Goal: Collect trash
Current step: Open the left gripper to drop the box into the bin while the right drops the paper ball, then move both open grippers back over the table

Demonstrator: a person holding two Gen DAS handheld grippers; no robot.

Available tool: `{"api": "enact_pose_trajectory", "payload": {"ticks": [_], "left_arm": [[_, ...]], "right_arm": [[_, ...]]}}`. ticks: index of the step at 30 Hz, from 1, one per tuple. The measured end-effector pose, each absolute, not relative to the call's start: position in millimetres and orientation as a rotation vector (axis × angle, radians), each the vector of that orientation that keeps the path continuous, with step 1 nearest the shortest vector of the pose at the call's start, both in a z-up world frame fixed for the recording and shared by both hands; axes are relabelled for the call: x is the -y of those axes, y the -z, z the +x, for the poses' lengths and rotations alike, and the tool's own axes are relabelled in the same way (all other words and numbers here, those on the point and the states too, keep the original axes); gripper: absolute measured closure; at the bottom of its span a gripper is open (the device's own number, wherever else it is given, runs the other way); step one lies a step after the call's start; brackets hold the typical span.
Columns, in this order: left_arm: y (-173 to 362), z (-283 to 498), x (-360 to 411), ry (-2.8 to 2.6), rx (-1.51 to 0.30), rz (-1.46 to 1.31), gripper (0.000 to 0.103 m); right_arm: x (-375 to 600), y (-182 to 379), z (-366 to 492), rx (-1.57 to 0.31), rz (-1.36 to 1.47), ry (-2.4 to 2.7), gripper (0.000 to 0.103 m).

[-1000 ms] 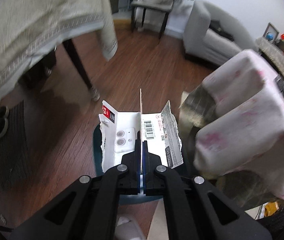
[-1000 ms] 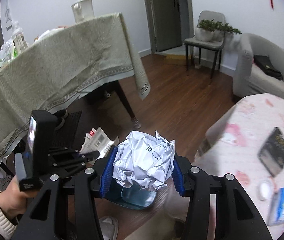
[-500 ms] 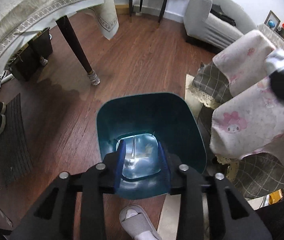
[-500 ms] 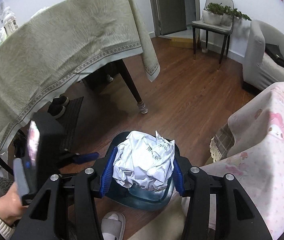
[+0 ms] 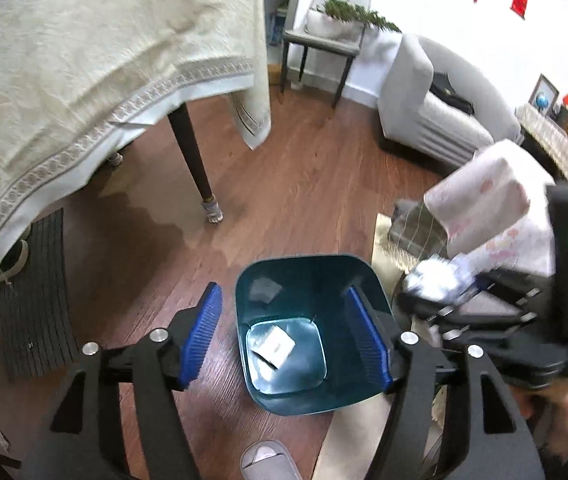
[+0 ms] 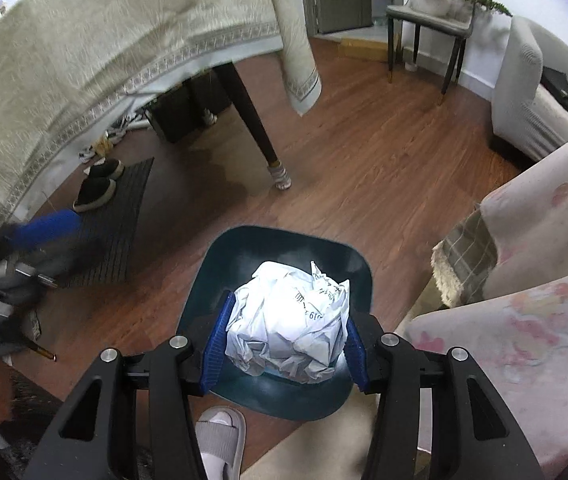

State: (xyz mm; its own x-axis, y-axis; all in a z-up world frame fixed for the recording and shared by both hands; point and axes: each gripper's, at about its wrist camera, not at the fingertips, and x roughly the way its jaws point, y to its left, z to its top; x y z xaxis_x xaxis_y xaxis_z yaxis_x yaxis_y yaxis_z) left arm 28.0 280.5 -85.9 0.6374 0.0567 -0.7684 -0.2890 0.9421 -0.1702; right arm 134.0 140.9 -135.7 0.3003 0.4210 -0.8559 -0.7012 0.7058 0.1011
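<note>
Since a second ago, the left gripper (image 5: 288, 334) has spread its jaws wide, its white packaging (image 5: 274, 345) now lying in the teal bin (image 5: 308, 268). Right gripper (image 6: 284, 340) stays clamped on the crumpled paper ball (image 6: 290, 322), above the bin.

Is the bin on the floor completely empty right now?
No: the left wrist view shows a piece of white card lying at the bottom of the dark teal bin.
</note>
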Motion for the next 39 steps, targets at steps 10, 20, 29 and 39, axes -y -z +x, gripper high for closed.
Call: {"api": "enact_pose_trajectory", "payload": {"ticks": [10, 20, 29, 39], "left_arm": [[49.4, 4.6, -290.0, -0.236, -0.763, -0.279, 0.028], [28.4, -2.9, -287.7, -0.202, -0.707, -0.304, 0.026], [7.6, -1.6, -267.7, -0.179, -0.665, -0.246, 0.024], [-17.3, 5.9, -237.7, -0.153, -0.623, -0.211, 0.020]], "right_arm": [[-180.8, 181.7, 134.6, -1.100, -0.374, -0.768, 0.051], [-190.5, 191.6, 131.7, -1.110, -0.409, -0.767, 0.033], [-168.2, 171.7, 133.3, -1.097, -0.380, -0.765, 0.033], [-134.7, 115.8, 114.2, -0.992, -0.361, -0.827, 0.027]]}}
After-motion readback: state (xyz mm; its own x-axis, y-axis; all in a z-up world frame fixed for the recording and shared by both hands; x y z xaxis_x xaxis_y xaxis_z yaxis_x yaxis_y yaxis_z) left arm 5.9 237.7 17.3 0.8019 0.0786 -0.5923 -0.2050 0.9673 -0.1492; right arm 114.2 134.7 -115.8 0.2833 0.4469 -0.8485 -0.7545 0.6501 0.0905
